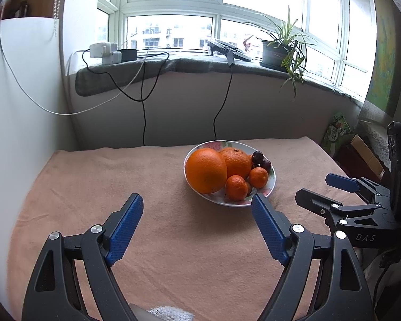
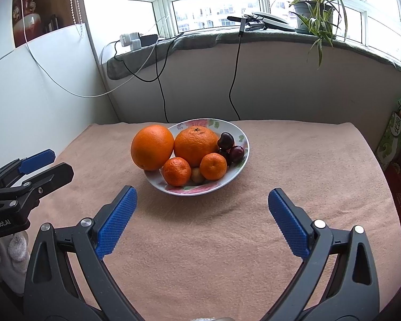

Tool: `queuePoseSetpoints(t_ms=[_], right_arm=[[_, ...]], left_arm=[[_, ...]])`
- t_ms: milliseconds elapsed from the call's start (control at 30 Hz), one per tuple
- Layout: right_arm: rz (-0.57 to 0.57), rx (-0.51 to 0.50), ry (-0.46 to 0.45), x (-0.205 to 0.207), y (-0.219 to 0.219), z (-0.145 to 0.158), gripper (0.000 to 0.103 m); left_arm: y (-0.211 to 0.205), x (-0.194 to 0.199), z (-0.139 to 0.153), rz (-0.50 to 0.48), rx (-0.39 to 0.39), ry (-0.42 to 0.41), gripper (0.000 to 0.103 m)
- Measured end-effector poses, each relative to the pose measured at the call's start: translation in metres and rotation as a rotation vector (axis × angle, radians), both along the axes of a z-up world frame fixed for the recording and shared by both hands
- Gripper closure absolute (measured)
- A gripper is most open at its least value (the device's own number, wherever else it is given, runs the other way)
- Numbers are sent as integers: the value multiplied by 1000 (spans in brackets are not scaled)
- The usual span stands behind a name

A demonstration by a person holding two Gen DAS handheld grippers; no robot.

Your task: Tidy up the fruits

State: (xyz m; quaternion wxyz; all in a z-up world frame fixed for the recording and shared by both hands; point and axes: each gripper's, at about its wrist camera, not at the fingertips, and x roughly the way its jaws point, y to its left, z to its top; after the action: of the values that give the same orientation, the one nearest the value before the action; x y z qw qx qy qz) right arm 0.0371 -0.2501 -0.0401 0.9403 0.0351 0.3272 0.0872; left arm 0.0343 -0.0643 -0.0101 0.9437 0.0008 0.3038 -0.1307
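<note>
Meanwhile, both tongs hang spread and empty over the pink cloth point(image 2: 294, 160), the left gripper point(image 1: 197, 206) and right gripper point(image 2: 201, 200) just short of the floral bowl point(image 2: 242, 136) ahead. Its large orange point(image 2: 152, 147) overhangs the rim; a careless nudge could likely roll it out.

Glossy glazed bowl point(image 2: 242, 139); matt fuzzy cloth point(image 2: 200, 240) on table; dimpled-skinned orange point(image 2: 152, 147).
</note>
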Motion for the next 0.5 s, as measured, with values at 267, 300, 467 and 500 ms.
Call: queuePoseSetpoints(t_ms=[267, 300, 467, 500], right_arm=[[7, 0, 8, 0, 2, -3, 3], [8, 0, 10, 0, 2, -3, 3], [13, -2, 12, 0, 2, -4, 3], [12, -2, 12, 0, 2, -4, 3]], left_arm=[[1, -1, 0, -6, -7, 2, 20], [1, -1, 0, -7, -7, 2, 20], [1, -1, 0, -6, -9, 2, 20], [1, -1, 0, -6, -8, 3, 20]])
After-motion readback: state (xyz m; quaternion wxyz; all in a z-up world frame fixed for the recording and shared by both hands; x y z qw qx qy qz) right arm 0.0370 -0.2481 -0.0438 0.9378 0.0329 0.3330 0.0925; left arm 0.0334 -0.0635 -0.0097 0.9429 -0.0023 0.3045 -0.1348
